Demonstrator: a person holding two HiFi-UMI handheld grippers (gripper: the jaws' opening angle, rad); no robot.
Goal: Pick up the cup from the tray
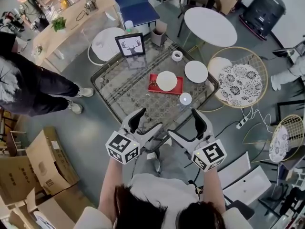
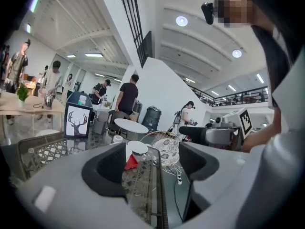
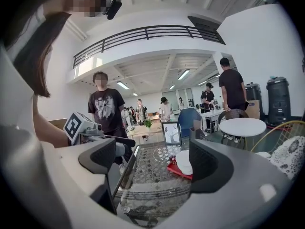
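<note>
A white cup [image 1: 167, 80] sits on a red tray [image 1: 177, 87] in the middle of the glass table [image 1: 124, 87]. In the right gripper view the cup [image 3: 183, 162] shows just left of the right-hand finger, on the tray [image 3: 174, 170]. In the left gripper view the cup [image 2: 138, 148] and a corner of the tray [image 2: 131, 162] lie far ahead between the jaws. My left gripper [image 1: 144, 123] and right gripper [image 1: 188, 126] hang side by side at the table's near edge, well short of the tray. Both are open and hold nothing.
On the table stand a white plate [image 1: 196, 71], a small white cup [image 1: 185, 98], a tape roll [image 1: 177, 56] and a framed deer picture [image 1: 130, 45]. A wicker chair [image 1: 238, 82] is at the right, cardboard boxes [image 1: 45, 159] at the left, and a person's legs [image 1: 43, 87] left of the table.
</note>
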